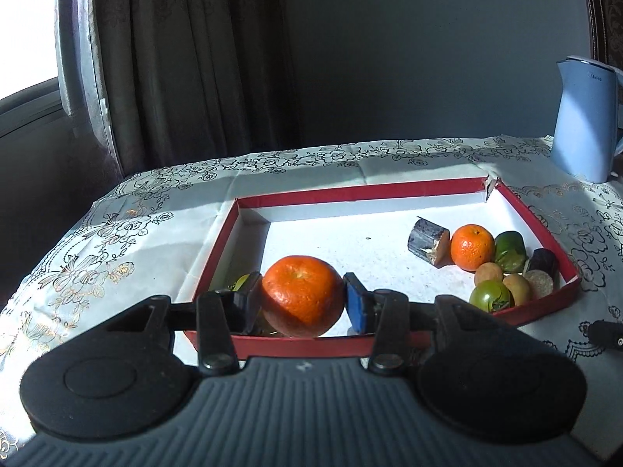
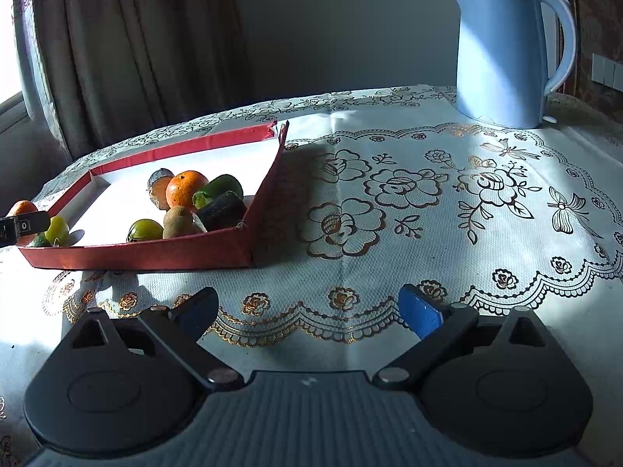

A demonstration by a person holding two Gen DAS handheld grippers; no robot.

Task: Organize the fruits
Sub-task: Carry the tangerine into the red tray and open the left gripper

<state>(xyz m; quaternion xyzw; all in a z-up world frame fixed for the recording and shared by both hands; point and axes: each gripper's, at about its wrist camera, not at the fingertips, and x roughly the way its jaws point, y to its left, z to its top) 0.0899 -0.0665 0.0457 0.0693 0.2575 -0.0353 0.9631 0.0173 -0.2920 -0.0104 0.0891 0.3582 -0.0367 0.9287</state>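
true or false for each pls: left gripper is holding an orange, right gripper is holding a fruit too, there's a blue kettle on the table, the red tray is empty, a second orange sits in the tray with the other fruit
1. The left gripper is holding an orange. True: its pads press on both sides of it.
2. The right gripper is holding a fruit too. False: it is open, with only the tablecloth between its fingers.
3. A blue kettle stands on the table. True.
4. The red tray is empty. False: several fruits lie in it, clustered at one end.
5. A second orange sits in the tray among the other fruit. True.
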